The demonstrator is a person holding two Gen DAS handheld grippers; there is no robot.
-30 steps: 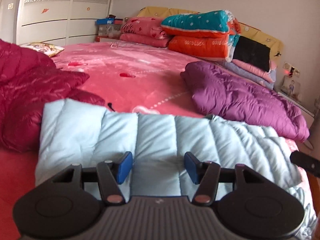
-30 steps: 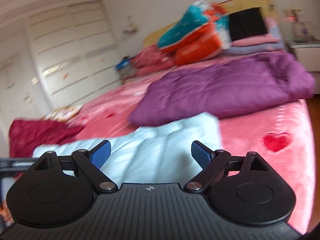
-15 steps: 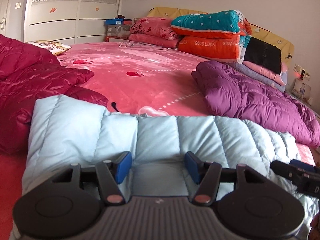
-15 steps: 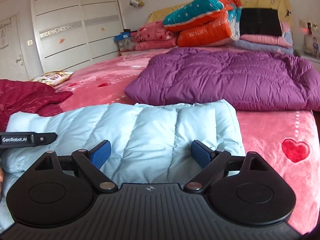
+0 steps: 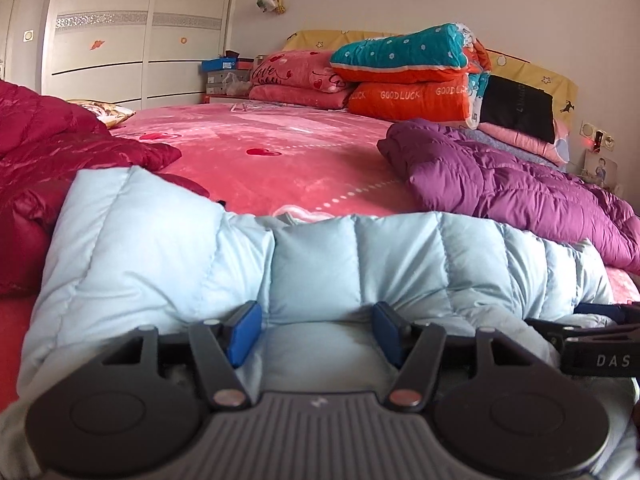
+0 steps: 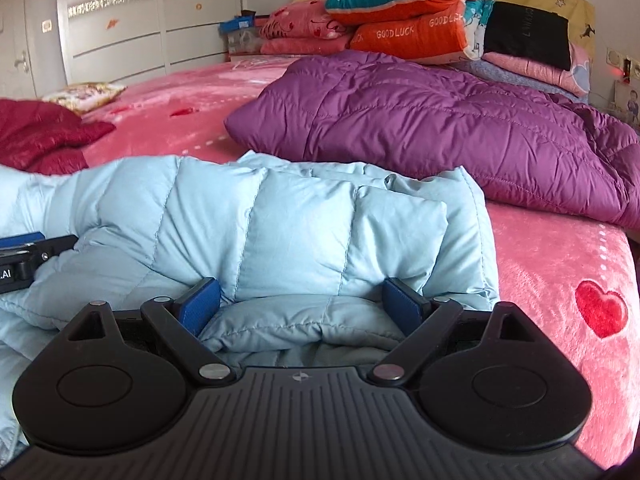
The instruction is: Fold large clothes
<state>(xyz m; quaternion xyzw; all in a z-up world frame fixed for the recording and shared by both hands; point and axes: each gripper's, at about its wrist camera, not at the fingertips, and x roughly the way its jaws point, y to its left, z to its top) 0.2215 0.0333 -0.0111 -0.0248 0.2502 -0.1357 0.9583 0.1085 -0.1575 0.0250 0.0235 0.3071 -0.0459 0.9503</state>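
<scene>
While both claws, left (image 5: 314, 332) and right (image 6: 300, 306), stand spread astride the jacket (image 6: 256, 232), pinch fabric squarely before lifting the fold.

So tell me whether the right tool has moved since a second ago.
Yes. The right tool has come in lower over the blue jacket: the purple jacket and wardrobe, tilted before, now sit level and the blue jacket fills more of its view.

Black ribbed left gripper (image 5: 316, 336) body, blue-padded fingers (image 5: 244, 334), round silver rivets
</scene>
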